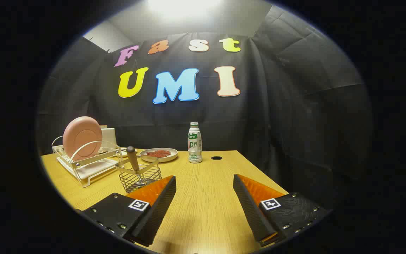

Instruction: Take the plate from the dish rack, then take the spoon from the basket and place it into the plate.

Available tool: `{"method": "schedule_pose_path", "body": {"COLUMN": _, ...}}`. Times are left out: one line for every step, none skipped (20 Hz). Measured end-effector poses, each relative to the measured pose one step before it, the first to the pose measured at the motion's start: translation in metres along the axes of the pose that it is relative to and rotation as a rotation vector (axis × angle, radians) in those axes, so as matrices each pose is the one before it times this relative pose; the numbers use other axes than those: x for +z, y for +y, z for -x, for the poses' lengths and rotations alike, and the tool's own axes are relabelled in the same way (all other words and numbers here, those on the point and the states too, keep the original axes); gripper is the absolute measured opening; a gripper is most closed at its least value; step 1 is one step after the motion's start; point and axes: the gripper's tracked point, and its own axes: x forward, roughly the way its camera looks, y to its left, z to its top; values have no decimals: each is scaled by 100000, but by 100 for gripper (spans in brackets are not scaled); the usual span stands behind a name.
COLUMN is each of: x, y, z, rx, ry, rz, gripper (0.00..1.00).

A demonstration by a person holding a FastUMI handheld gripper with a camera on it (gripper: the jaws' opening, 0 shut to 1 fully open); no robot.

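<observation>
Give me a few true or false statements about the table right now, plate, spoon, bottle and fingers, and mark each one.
1. The pink plate stands upright in the dish rack. True.
2. The spoon lies flat on the table. False: it stands in the wire basket.
3. The gripper fingers grip the bottle. False: they are open, holding nothing; the bottle stands beyond them.
4. A dish of red food sits behind the basket. True.

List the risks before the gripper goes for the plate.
1. The pink plate stands on edge in the dish rack; it may slip from the open gripper.
2. The wire basket holding the spoon sits just ahead of the rack; the fingers might knock it.
</observation>
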Motion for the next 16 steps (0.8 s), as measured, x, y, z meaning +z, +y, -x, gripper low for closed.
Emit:
{"method": "schedule_pose_path", "body": {"x": 30, "y": -37, "z": -282, "rx": -285, "ry": -716, "rz": -288, "gripper": 99}}
{"method": "schedule_pose_path", "body": {"x": 11, "y": 25, "z": -299, "rx": -214, "ry": 366, "rz": 207, "gripper": 99}}
{"method": "schedule_pose_path", "body": {"x": -115, "y": -66, "z": -862, "rx": 244, "ry": 391, "rz": -90, "gripper": 99}}
{"method": "schedule_pose_path", "body": {"x": -299, "y": 64, "z": -1129, "rx": 263, "ry": 2274, "rz": -272, "gripper": 99}}
{"method": "schedule_pose_path", "body": {"x": -522, "y": -22, "z": -1483, "rx": 83, "ry": 1832, "rz": -535, "gripper": 99}}
{"method": "schedule_pose_path", "body": {"x": 331, "y": -9, "z": -1277, "rx": -71, "ry": -235, "rz": -598, "gripper": 99}}
{"method": "schedule_pose_path", "body": {"x": 600, "y": -175, "z": -777, "rx": 94, "ry": -1282, "rz": -945, "gripper": 99}}
{"method": "schedule_pose_path", "body": {"x": 852, "y": -221, "z": -843, "rx": -651, "ry": -1840, "rz": -842, "gripper": 99}}
{"method": "schedule_pose_path", "body": {"x": 940, "y": -486, "z": -946, "rx": -1318, "ry": -1972, "rz": -583, "gripper": 99}}
{"method": "schedule_pose_path", "body": {"x": 1243, "y": -488, "z": -592, "rx": -1822, "ry": -2082, "rz": 402, "gripper": 99}}
{"method": "schedule_pose_path", "body": {"x": 1338, "y": -514, "z": -498, "rx": -1505, "ry": -1599, "rz": 1163, "gripper": 99}}
{"method": "schedule_pose_path", "body": {"x": 1454, "y": -603, "z": -77, "rx": -2075, "ry": -1027, "rz": 1988, "gripper": 99}}
{"method": "schedule_pose_path", "body": {"x": 1376, "y": -624, "z": 291, "rx": -1825, "ry": -1151, "rz": 2273, "gripper": 99}}
{"method": "schedule_pose_path", "body": {"x": 1574, "y": -716, "z": 625, "rx": -2336, "ry": -1284, "rz": 2111, "gripper": 99}}
{"method": "schedule_pose_path", "body": {"x": 1419, "y": -681, "z": 772, "rx": -1920, "ry": -939, "rz": 1418, "gripper": 99}}
{"method": "schedule_pose_path", "body": {"x": 1239, "y": -536, "z": 1069, "rx": -1972, "ry": -166, "rz": 514, "gripper": 99}}
